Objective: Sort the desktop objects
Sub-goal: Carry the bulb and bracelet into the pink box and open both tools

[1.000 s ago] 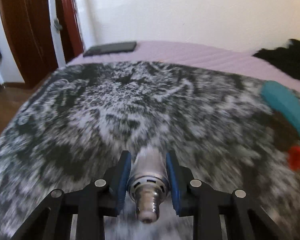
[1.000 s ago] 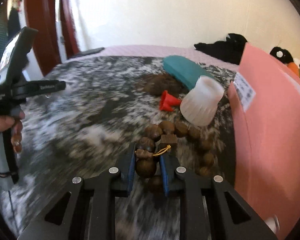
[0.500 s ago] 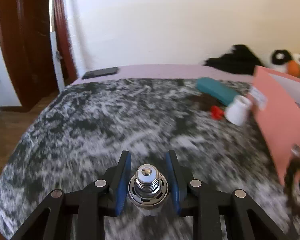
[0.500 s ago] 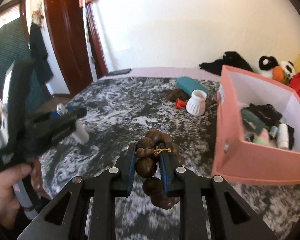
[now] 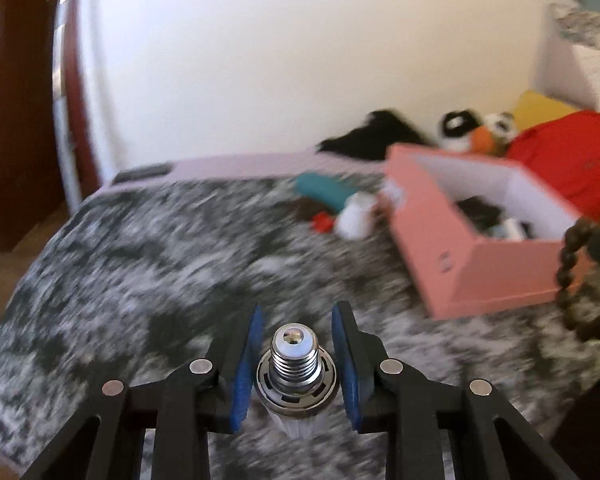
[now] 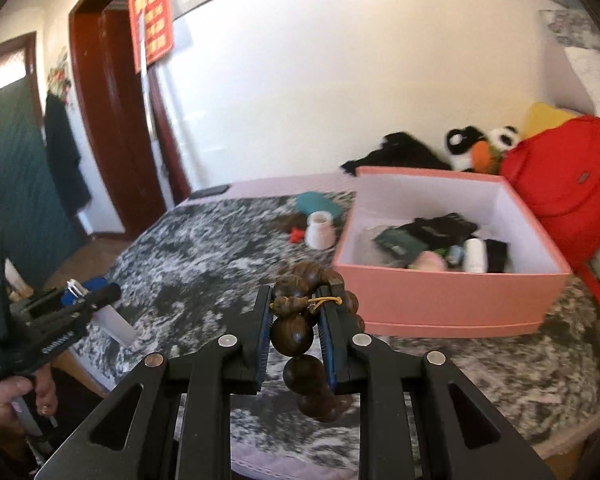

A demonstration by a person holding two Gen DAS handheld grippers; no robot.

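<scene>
My left gripper (image 5: 297,322) is shut on a light bulb (image 5: 296,376), its metal screw base pointing up, held above the black-and-white patterned cover (image 5: 140,264). It also shows at the left of the right wrist view (image 6: 96,300). My right gripper (image 6: 294,300) is shut on a brown wooden bead bracelet (image 6: 294,330), which hangs below the fingers, left of and in front of the pink box (image 6: 452,296). The bracelet also shows at the right edge of the left wrist view (image 5: 580,280). The pink box (image 5: 460,248) is open and holds several items.
A white jar (image 6: 320,230), a red piece (image 6: 297,234) and a teal case (image 6: 318,204) lie on the cover left of the box. A red bag (image 6: 572,184) and plush toys (image 6: 480,146) sit behind the box. A dark phone (image 6: 210,191) lies at the far edge.
Both grippers have risen and pulled back from the cover with their loads. The pink box's inside has come into view in both cameras.
</scene>
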